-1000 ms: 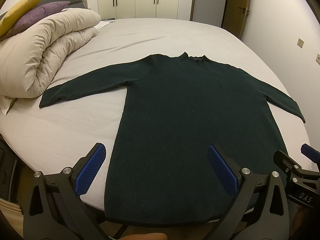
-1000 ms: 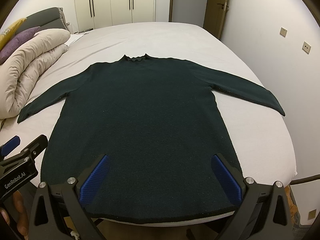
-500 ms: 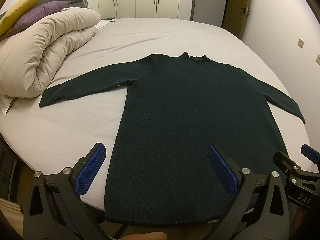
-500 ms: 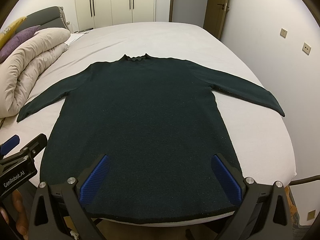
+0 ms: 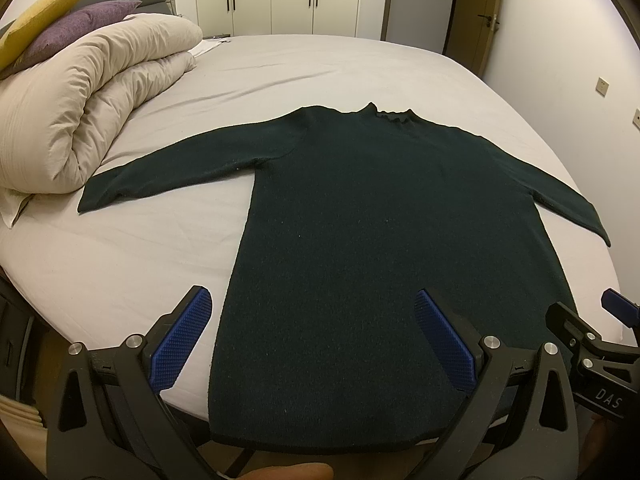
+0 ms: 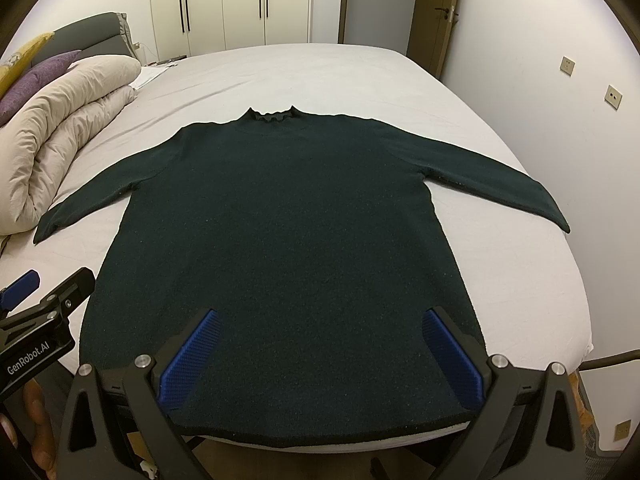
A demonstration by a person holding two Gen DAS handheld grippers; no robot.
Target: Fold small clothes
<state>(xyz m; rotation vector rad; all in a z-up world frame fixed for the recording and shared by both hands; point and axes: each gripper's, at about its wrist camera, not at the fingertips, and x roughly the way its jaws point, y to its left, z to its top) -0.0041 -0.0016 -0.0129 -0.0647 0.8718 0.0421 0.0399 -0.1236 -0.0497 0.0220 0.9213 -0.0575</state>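
Note:
A dark green long-sleeved sweater (image 5: 380, 240) (image 6: 288, 240) lies flat on the white bed (image 5: 120, 264) (image 6: 340, 76), sleeves spread to both sides, collar far from me, hem at the near edge. My left gripper (image 5: 312, 312) hovers above the hem's left part, open, nothing between its blue pads (image 5: 180, 340). Over the hem's middle and right, my right gripper (image 6: 320, 332) is open too, holding nothing. Each gripper shows at the edge of the other's view: the right gripper (image 5: 600, 348) and the left gripper (image 6: 36, 320).
A rolled beige duvet (image 5: 80, 112) (image 6: 60, 120) with purple and yellow pillows (image 5: 64, 32) lies on the bed's left side. White wardrobes (image 6: 248, 4) and a door (image 6: 436, 12) stand behind the bed. A wall (image 6: 560, 100) runs close along the right.

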